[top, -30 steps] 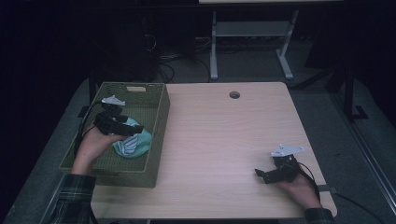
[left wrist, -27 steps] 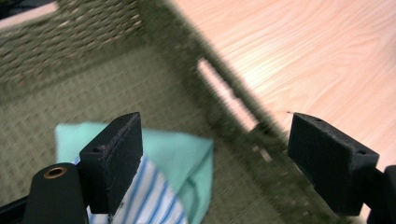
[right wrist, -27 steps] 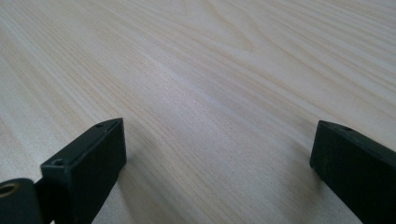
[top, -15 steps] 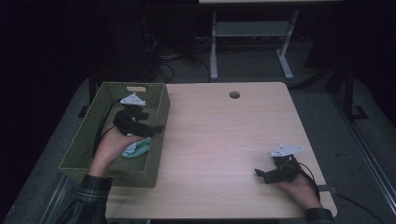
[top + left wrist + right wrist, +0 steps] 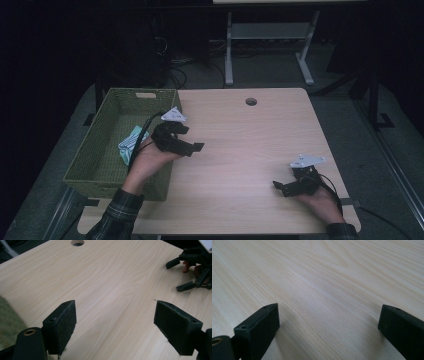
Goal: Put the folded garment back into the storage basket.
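Teal-and-white cloth [image 5: 131,143] lies in the green woven basket [image 5: 95,165] at the table's [image 5: 250,150] left edge, just behind and left of the left gripper [image 5: 192,146], so the left hand is much the nearer. Left gripper sits over the basket's right rim, pointing right across bare wood, jaws wide, empty. Right gripper [image 5: 281,187] rests low at the near right, well apart, jaws wide, empty.
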Tool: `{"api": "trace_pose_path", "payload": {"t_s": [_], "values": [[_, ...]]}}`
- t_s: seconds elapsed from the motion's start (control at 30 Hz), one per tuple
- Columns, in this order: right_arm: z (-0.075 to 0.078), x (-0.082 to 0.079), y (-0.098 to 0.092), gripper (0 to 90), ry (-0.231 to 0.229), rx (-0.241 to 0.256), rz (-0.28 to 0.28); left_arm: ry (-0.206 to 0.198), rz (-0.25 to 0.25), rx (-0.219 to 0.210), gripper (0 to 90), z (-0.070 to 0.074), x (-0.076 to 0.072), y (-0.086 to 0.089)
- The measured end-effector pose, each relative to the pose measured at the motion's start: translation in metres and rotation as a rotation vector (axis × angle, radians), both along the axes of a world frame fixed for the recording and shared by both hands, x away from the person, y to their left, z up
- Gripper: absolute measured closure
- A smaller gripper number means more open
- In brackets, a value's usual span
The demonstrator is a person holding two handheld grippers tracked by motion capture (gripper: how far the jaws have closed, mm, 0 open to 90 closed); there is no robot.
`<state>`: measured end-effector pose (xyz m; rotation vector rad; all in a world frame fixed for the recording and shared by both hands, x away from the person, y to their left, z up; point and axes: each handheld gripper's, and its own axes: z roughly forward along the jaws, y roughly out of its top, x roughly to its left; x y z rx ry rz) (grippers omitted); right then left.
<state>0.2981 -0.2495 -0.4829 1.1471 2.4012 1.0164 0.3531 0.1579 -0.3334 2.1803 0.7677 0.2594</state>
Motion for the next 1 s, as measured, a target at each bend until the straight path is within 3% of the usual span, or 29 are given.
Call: {"api": "trace_pose_path", "payload": {"t_s": [0.3,0.53,1.0], "values": [[0.0,0.0,0.0,3.3,0.0,0.0,0.0,-0.026,-0.036,-0.007,17.7,-0.023,-0.008,-0.033],[0.0,0.0,0.0,3.3,0.0,0.0,-0.001,-0.01,-0.063,0.014,17.7,-0.041,-0.011,-0.046],[0.0,0.0,0.0,3.3,0.001,0.001,-0.001,-0.007,-0.056,0.076,17.6,-0.08,-0.013,-0.064]]}}
